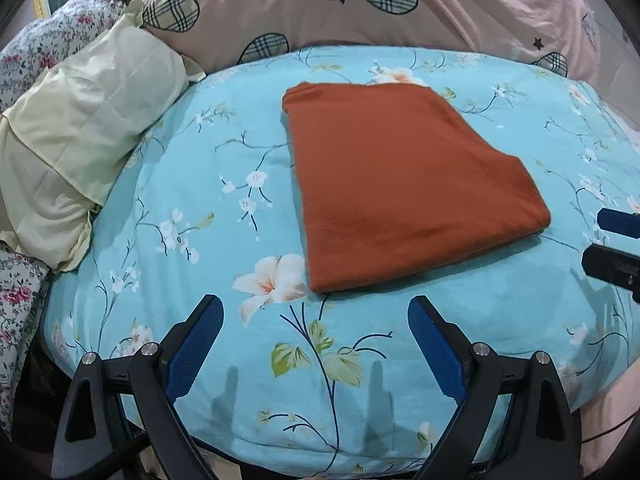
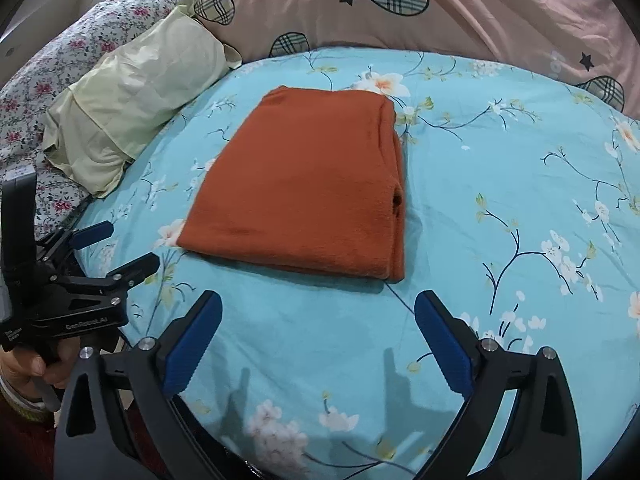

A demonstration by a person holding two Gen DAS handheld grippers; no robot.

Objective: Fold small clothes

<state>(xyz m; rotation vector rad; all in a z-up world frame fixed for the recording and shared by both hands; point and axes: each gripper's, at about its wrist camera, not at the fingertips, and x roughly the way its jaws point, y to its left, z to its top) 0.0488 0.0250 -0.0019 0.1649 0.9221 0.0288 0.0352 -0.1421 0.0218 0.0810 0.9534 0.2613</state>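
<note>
On the blue floral bedsheet, the orange folded garment lies flat, mid-bed. The left gripper and right gripper sit near its front edge, jaws spread, holding nothing. The yellow pillow is partly cut off.

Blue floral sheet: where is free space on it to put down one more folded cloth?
The widest bare stretch of the blue floral sheet lies right of the folded orange garment, up to the pink quilt. A strip also lies free between the garment and the open right claw. It is crowded left, by the yellow pillow and the open left claw.
</note>
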